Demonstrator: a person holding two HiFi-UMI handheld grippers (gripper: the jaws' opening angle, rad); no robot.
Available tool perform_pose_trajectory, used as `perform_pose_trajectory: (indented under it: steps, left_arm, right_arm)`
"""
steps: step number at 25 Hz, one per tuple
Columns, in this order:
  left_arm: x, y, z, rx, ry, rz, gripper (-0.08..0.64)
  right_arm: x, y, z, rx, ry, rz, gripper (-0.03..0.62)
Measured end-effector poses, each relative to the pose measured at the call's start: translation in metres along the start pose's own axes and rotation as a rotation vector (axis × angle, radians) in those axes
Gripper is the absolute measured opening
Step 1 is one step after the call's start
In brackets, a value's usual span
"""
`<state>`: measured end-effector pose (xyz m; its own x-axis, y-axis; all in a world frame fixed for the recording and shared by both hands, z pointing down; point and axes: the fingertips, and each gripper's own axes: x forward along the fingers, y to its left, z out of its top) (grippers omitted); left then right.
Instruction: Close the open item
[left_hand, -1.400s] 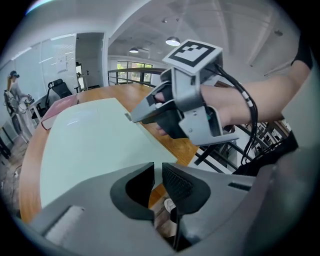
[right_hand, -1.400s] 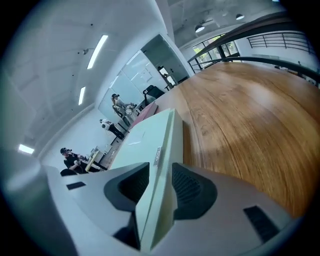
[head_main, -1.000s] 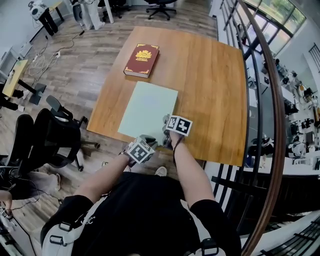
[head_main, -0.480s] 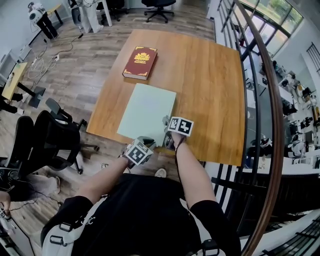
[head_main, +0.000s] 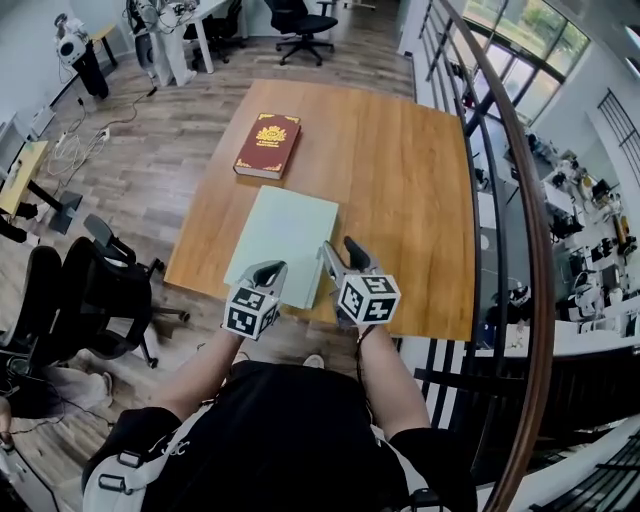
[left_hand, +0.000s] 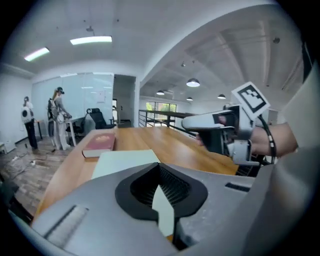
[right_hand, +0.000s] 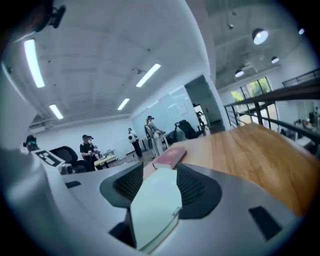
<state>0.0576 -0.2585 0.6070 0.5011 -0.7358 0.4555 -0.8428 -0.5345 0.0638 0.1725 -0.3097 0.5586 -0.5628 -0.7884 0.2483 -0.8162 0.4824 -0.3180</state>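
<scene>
A large pale green book (head_main: 285, 232) lies flat and closed on the wooden table (head_main: 405, 180), near its front edge. Beyond it lies a closed red book (head_main: 266, 144) with a gold emblem. My left gripper (head_main: 272, 270) hovers over the green book's near edge; its jaws have just closed and are shut on nothing. Beside it to the right, my right gripper (head_main: 341, 252) hangs above the green book's near right corner; its jaws have just been closing a little but stand open, with nothing between them. In the right gripper view the green book (right_hand: 157, 197) shows far beyond the jaws.
A metal railing (head_main: 505, 200) runs along the table's right side. A black office chair (head_main: 85, 290) stands on the floor at the left. Several people (right_hand: 145, 132) stand by desks far beyond the table.
Both grippers have risen from the table's near edge and now hover over the green book's near end. The left jaws have shut.
</scene>
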Motion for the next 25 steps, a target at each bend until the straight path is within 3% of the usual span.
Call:
perform_pose_trajectory:
  steps: [3,6,9,12,15,20,25]
  left_arm:
    - [-0.014,0.014,0.052,0.009,-0.121,0.096,0.002]
    - [-0.035,0.015,0.102,0.014,-0.249,0.137,0.002]
    - [-0.058,0.011,0.136,0.029,-0.352,0.156,0.002]
    - [-0.076,0.013,0.142,0.020,-0.406,0.186,0.002]
    - [-0.080,0.016,0.129,0.005,-0.391,0.196,0.002]
    - [-0.076,0.012,0.123,0.004,-0.373,0.181,0.002]
    - [-0.073,0.002,0.124,0.003,-0.359,0.153,0.002]
  right_arm:
    - [-0.025,0.024,0.052,-0.170,-0.161,-0.031,0.136]
    - [-0.059,0.040,0.101,-0.280,-0.346,-0.113,0.030]
    - [-0.088,0.049,0.131,-0.338,-0.466,-0.165,0.005]
    - [-0.100,0.041,0.125,-0.383,-0.454,-0.234,0.003]
    - [-0.104,0.030,0.103,-0.380,-0.413,-0.280,0.002]
    - [-0.104,0.033,0.086,-0.370,-0.379,-0.284,0.002]
    - [-0.109,0.038,0.093,-0.369,-0.387,-0.278,0.003]
